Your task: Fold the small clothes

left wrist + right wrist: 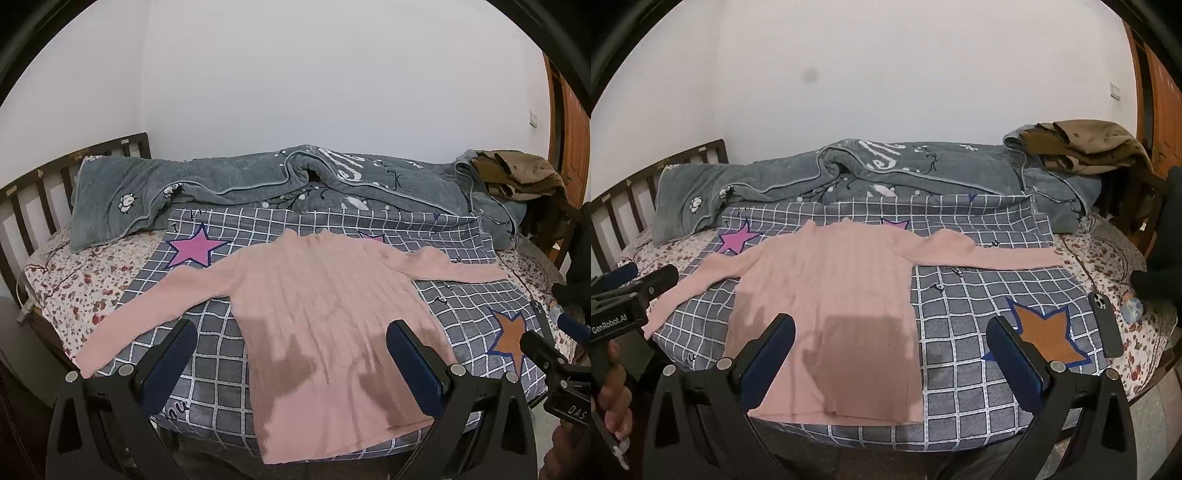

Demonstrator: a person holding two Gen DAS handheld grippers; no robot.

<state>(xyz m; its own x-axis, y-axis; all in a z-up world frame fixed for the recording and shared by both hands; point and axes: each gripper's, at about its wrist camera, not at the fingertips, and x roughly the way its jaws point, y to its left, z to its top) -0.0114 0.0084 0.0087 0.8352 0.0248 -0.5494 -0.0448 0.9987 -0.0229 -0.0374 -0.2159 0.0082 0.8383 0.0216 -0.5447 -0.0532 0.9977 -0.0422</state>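
Both grippers hang above the near edge of the bed with their jaws spread wide and nothing between them. Over the lower half of the pink sweater (pixel 314 332) sits the left gripper (pixel 291 354), its blue-padded fingers (pixel 413 365) standing either side of the body of the garment without touching it, and its shadow falls on the knit. Off to the right is the right gripper (pixel 892 354), with one finger above the sweater's hem and the other above the checked blanket (pixel 979 295) near an orange star (pixel 1045 336) printed on it. That sweater lies flat and face up on the blanket, neck toward the wall, hem toward the near edge, both sleeves stretched out to the sides. A pink star (pixel 197 245) shows on the blanket beside the sweater's shoulder. Behind all this a grey quilt (pixel 229 181) is bunched along the wall side of the bed, with a pile of brown clothes (pixel 1086 144) on its right end. A dark phone (pixel 1106 325) lies on the flowered sheet (pixel 74 280) at the right side of the bed, just beyond the blanket's edge. A person's hand (pixel 613 398) grips the handle of the left gripper. Wooden slats of the bed frame (pixel 33 192) rise at the left.
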